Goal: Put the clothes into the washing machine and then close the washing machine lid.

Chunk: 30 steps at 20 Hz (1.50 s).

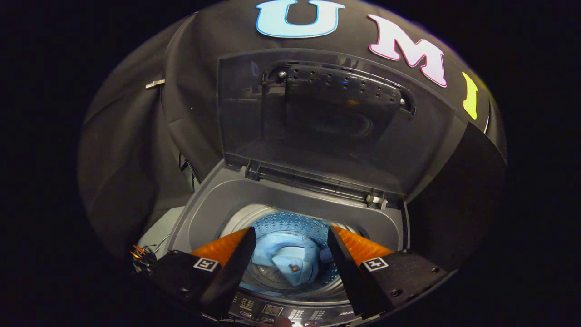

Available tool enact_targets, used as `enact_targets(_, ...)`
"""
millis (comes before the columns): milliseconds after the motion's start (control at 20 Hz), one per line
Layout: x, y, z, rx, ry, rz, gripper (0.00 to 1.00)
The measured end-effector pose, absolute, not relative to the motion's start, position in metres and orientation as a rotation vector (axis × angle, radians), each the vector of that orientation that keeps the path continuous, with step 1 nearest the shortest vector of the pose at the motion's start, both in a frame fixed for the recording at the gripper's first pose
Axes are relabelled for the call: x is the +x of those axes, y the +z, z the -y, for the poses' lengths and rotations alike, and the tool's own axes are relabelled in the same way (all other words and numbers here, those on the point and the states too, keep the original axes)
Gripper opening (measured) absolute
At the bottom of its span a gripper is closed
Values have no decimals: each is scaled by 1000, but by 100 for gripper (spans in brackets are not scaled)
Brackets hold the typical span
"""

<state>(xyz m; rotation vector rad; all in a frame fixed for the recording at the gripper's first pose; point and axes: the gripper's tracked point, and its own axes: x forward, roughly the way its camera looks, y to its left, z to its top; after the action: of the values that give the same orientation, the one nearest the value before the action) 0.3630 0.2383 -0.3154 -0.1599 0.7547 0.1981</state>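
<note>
A light blue shirt (287,261) lies crumpled at the bottom of the drum of a grey top-loading washing machine (206,213). My gripper (291,234) hovers above the drum mouth, open, with nothing between its fingers; the shirt shows below, through the gap between them. The machine's dark see-through lid (327,122) stands raised upright behind the opening, hinged along the back rim.
The control panel (281,312) runs along the machine's front edge, just under the fingers. Black cloth walls close in behind and on both sides. Some wires and a small orange part (141,255) sit left of the machine.
</note>
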Motion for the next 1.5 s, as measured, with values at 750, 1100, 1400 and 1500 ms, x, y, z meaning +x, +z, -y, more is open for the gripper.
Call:
enact_targets(750,370,-172,-201,-94,76,-445,98)
enact_targets(1100,380,-92,-215,-89,128,-293,98)
enact_targets(1400,403,-44,-220,-94,156,-174,98)
enact_targets(1500,411,-37,-220,-98,158,-173,98)
